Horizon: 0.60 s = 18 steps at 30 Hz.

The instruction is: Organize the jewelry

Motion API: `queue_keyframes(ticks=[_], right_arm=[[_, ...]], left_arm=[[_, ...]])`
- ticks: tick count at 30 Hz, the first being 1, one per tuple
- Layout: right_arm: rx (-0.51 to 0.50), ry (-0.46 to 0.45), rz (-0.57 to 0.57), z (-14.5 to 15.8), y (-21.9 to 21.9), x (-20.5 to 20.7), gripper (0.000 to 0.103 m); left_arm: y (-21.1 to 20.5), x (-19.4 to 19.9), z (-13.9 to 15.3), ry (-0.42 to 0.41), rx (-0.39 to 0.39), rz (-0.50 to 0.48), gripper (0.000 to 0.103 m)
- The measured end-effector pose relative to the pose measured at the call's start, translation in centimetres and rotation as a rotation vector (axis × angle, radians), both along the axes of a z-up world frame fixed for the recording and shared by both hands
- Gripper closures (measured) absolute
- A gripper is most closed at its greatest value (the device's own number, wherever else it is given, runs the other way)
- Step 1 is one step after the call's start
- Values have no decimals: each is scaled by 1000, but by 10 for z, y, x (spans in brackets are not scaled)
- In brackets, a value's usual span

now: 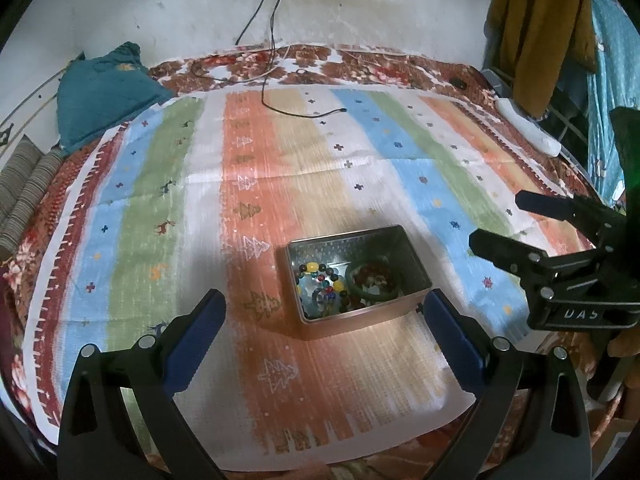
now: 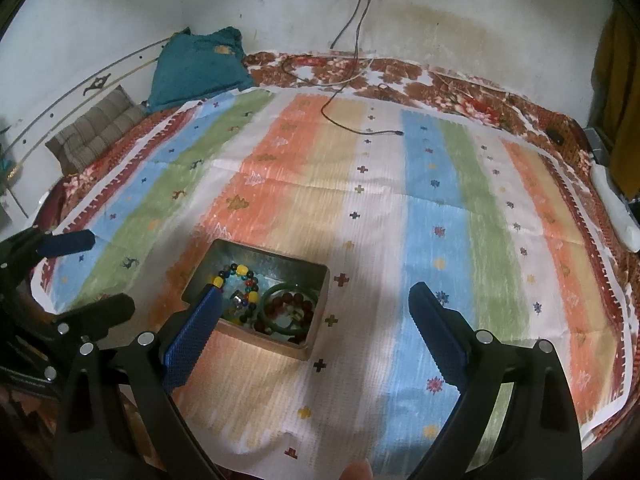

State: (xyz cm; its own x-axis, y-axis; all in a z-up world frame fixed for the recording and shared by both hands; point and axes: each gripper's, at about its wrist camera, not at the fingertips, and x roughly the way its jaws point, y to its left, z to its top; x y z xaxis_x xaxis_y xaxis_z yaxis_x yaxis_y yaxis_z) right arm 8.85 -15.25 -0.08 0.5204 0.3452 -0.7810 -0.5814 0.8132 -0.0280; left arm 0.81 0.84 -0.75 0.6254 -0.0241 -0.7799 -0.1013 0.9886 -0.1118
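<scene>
An open metal tin (image 1: 344, 237) (image 2: 272, 257) sits on the striped cloth. Inside lie a green bangle (image 1: 352, 280) (image 2: 280, 289), a dark red bead bracelet (image 1: 376, 270) (image 2: 298, 305) and a multicoloured bead bracelet (image 1: 314, 268) (image 2: 242, 270). My left gripper (image 1: 322, 298) is open just in front of the tin, its fingers straddling the tin's near end, holding nothing. It also shows at the left edge of the right wrist view as the left gripper (image 2: 108, 272). My right gripper (image 2: 314, 292) hovers open and empty to the tin's right; in the left wrist view the right gripper (image 1: 498, 220) stands apart from the tin.
The striped cloth (image 1: 280, 152) covers a floral bedspread (image 2: 460, 84). A black charging cable (image 1: 304, 114) trails from the wall. A teal pillow (image 1: 104, 92) lies at the back left, a white power strip (image 1: 528, 128) at the right edge, hanging clothes (image 1: 540, 28) beyond. A fingertip (image 2: 356, 471) shows below.
</scene>
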Motion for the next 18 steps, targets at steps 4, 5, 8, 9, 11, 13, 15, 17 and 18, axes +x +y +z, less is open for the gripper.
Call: queue_keyframes(ticks=[4, 5, 8, 9, 11, 13, 15, 17, 18], right_arm=[[2, 9, -8, -3, -3, -2, 8], [2, 12, -9, -4, -3, -2, 8], [2, 16, -11, -5, -5, -4, 8], [3, 16, -12, -5, -5, -4, 8], [2, 18, -13, -6, -5, -4, 8], [-1, 21, -10, -7, -5, -5, 8], [-2, 22, -9, -8, -6, -7, 8], [-1, 20, -11, -8, -6, -8, 8], [0, 20, -14, -8, -7, -8, 8]], left_arm=[[1, 0, 0, -4, 4, 12, 6], [1, -1, 0, -6, 3, 16, 6], [2, -1, 1, -12, 3, 25, 6], [2, -1, 1, -13, 3, 27, 6], [2, -1, 2, -14, 5, 27, 6], [3, -1, 2, -13, 4, 26, 6], [3, -1, 2, -13, 2, 27, 6], [2, -1, 1, -12, 4, 26, 6], [2, -1, 1, -12, 6, 25, 6]])
